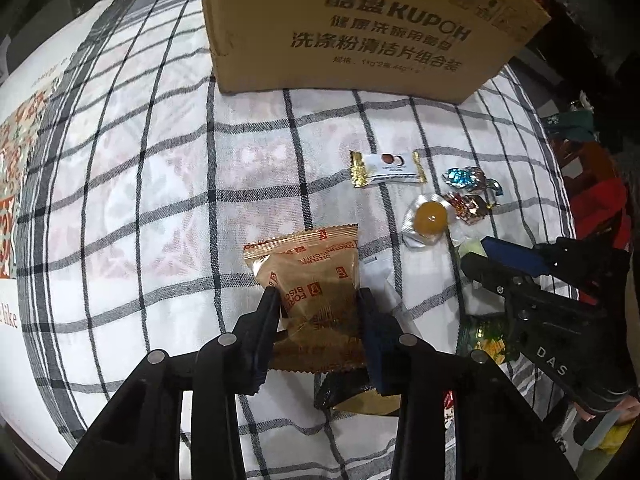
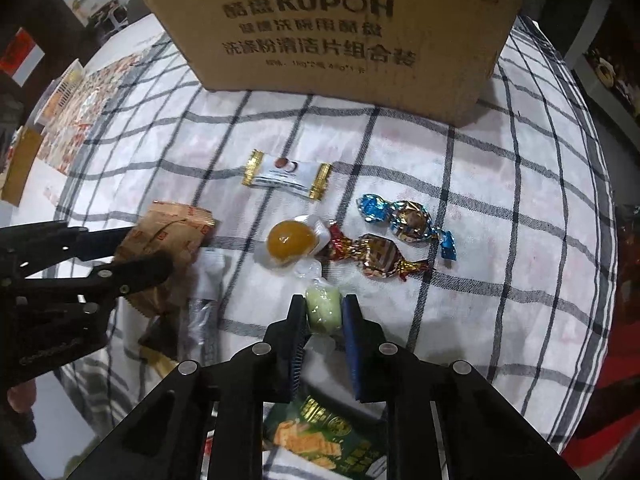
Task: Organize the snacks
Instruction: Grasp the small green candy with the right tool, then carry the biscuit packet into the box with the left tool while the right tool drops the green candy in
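Two snacks were in hand at this moment. The left gripper (image 1: 318, 300) was clamped on a brown biscuit packet (image 1: 316, 276), its fingers pressing both sides of the packet, low over the checked cloth (image 1: 160, 200). The right gripper (image 2: 323, 312) was closed around a pale green candy (image 2: 324, 308) in a clear wrapper, also close above the cloth.

Several other snacks were lying loose between the grippers and the cardboard box (image 2: 320, 28): a white bar with gold ends (image 2: 287, 174), an orange jelly cup (image 2: 290, 242), a red and gold wrapped candy (image 2: 376, 256) just beside it, and a blue wrapped candy (image 2: 404, 220) near that one. A green packet (image 2: 324, 444) lay under the right gripper, and a dark packet (image 1: 352, 396) under the left.

I judged the work as near its beginning, if the box was the target: its inside was not visible, and most snacks were not sorted yet.
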